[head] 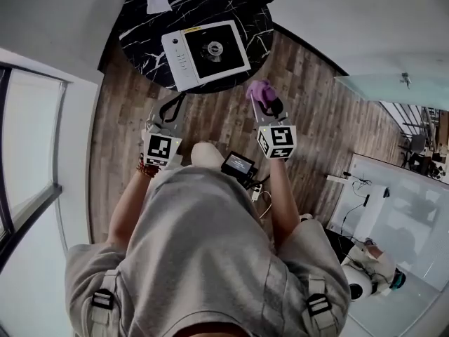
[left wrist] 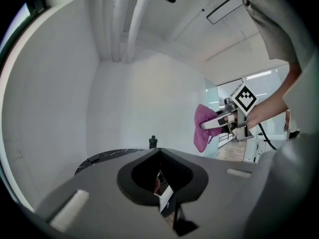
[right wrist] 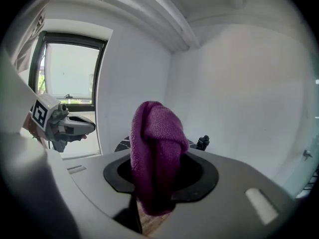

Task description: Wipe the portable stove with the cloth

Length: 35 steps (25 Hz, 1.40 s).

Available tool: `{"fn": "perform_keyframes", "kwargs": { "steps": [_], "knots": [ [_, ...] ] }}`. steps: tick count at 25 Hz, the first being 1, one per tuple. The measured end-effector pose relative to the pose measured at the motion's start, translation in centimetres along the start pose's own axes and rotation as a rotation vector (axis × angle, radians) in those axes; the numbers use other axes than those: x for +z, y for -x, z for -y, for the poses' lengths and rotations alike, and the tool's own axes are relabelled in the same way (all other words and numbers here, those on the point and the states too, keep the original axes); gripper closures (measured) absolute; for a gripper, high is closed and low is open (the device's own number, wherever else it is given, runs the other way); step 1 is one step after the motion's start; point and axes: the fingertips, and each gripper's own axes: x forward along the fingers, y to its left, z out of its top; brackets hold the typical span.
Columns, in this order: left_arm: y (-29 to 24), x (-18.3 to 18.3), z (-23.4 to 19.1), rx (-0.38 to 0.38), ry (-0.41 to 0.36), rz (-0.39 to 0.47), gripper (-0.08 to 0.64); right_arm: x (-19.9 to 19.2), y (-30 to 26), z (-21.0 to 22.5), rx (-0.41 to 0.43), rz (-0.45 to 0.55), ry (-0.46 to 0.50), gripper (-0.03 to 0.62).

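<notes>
Two grippers out in front of me, one per hand, both arms reaching forward from my torso toward the round black marble table (head: 137, 23).

Left gripper (head: 169, 109): jaws pressed together, nothing between them. Forearm bare, beaded bracelet (head: 144, 167) at the wrist. The tool points roughly level at the table and stops short of its near edge, over the wood floor (head: 330, 128).

Right gripper (head: 260, 98): jaws part-way apart and clamped on the purple cloth (head: 260, 88). In the right gripper view the cloth stands up between the jaws as a folded bunch, its top rounded over above them and its lower end hanging below. This tool tips slightly downward. Its tip and the cloth are just off the table's near right edge, not over the tabletop as far as I can tell.

Portable stove (head: 205, 53): sits on the near half of the table, white body, black top with a round burner in the middle, control strip along its left side. Cloth and stove are apart, no contact. Neither gripper touches the stove.

Also on the table: a white slip of paper (head: 158, 4) at the far left, beyond the stove.

The grippers are level with each other, side by side and well apart.
</notes>
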Motion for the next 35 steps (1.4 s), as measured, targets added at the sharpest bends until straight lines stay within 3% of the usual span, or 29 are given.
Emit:
{"fn": "perform_keyframes", "kwargs": {
  "steps": [9,13,18,21,26,31,35],
  "knots": [
    [-4.9,-1.4,-1.2,-0.007,-0.044,-0.091,0.558,-0.8,-5.7,3.0,0.048,-0.007,-0.022,0.422],
    [-8.4,-2.4,-0.3,-0.014,-0.073,-0.151,0.558,-2.7,-8.2,6.4,0.074,-0.002,-0.051,0.422],
    [-12.5,-4.1,-0.2,0.015,-0.055,-0.240,0.558,-4.3,-13.5,10.2,0.191,-0.023,-0.007,0.422],
    [-14.5,-5.0,-0.8,0.059,-0.060,-0.283,0.558,-5.2,-16.9,11.6,0.280,-0.040,0.053,0.420],
    [-16.2,-6.0,-2.6,0.222,-0.033,-0.327,0.558,-7.0,-22.8,11.7,0.456,-0.101,0.176,0.417],
    [-17.5,-9.2,-1.1,0.220,-0.069,-0.414,0.550,-10.1,-28.0,9.7,0.575,-0.206,0.362,0.410],
    [-18.6,-12.0,-1.1,0.208,-0.038,-0.445,0.520,-11.7,-31.9,7.9,0.615,-0.232,0.539,0.402]
  ]
}}
